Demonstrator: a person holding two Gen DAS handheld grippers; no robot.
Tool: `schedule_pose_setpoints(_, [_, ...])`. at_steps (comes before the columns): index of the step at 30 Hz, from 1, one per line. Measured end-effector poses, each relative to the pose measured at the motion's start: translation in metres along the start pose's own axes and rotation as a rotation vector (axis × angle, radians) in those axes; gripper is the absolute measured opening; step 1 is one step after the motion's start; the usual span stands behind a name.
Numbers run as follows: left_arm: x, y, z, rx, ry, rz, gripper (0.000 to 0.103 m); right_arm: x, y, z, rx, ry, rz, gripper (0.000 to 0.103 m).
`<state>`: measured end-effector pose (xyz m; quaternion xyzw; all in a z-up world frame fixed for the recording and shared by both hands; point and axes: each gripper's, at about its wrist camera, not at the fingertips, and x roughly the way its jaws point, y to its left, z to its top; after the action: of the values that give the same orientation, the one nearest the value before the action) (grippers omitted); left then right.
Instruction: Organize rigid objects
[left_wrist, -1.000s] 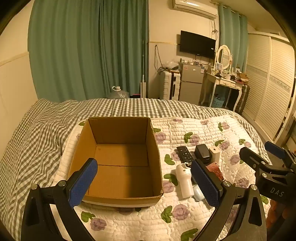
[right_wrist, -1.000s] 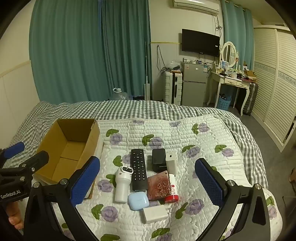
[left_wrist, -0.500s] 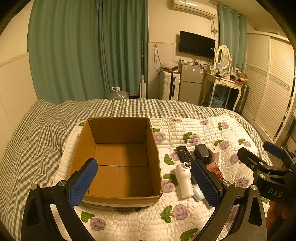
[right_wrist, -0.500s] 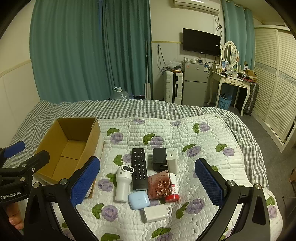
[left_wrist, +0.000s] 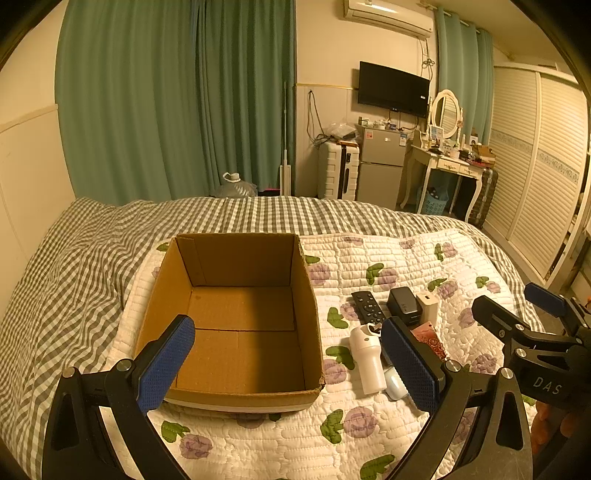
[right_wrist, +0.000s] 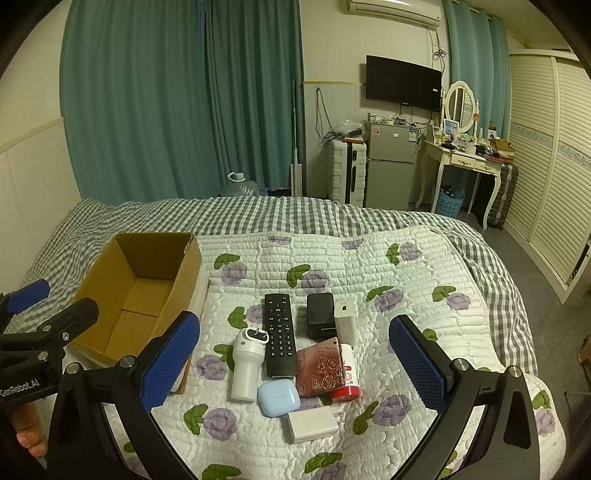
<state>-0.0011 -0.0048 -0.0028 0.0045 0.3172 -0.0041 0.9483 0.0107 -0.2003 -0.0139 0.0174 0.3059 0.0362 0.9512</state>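
Both grippers hang over the bed with fingers spread wide, holding nothing: the left gripper (left_wrist: 286, 363) lined up on the empty cardboard box (left_wrist: 236, 321), the right gripper (right_wrist: 293, 363) on the clutter just right of the box, charger (right_wrist: 314, 425) nearest, remote (right_wrist: 279, 334) behind, probably bunched for quick grabs.

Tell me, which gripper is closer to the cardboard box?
Left. The left gripper hovers open over the cardboard box; the right gripper hangs open over the gadgets beside it.
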Motion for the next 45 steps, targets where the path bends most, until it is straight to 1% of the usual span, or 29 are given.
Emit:
schedule_pose_setpoints(32, [0.0005, 0.0023, 0.0017, 0.008, -0.006, -0.003, 0.103, 0.0016, 0.0008, -0.0003, -0.001, 0.005, -0.002, 0.103])
schedule_pose_setpoints(45, [-0.0043, 0.0015, 0.0068, 0.018, -0.019, -0.012, 0.103, 0.0027, 0.0021, -0.0028, -0.002, 0.005, 0.004, 0.103])
